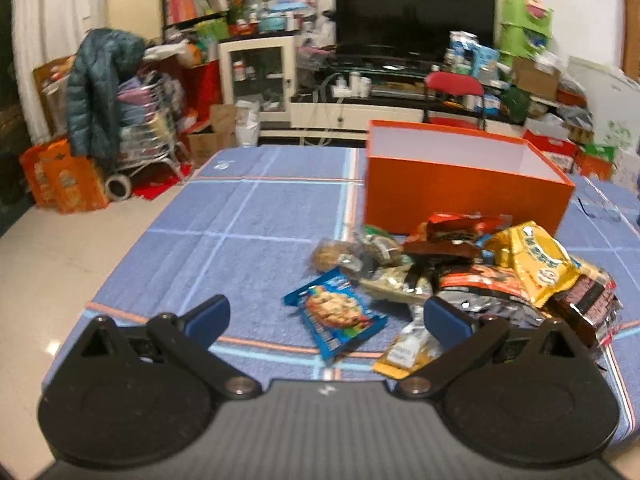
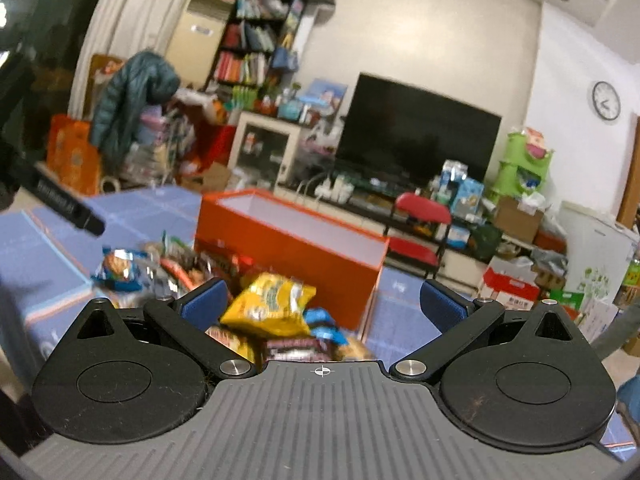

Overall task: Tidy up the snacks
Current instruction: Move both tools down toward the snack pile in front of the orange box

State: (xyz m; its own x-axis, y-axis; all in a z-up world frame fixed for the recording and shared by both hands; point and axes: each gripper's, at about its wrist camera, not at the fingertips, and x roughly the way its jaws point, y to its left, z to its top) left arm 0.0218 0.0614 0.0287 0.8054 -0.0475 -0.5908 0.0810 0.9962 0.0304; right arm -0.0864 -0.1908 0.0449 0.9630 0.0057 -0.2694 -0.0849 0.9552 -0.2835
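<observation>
I hold my left gripper [image 1: 326, 316] wide apart and empty over the blue cookie packet [image 1: 335, 317] at the near edge of the snack pile [image 1: 472, 276], my right gripper [image 2: 323, 302] equally spread and empty above the yellow bag [image 2: 272, 305], the orange box [image 1: 464, 184] just behind the pile.

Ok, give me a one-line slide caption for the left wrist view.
Open left gripper hovers over a blue cookie packet beside the snack pile, orange box behind.

Left of the left fingers [image 1: 208, 316] the desk [image 1: 240, 220] is bare. Snack pile [image 1: 460, 276] crowds the right finger; orange box [image 1: 460, 184] blocks beyond it.
</observation>
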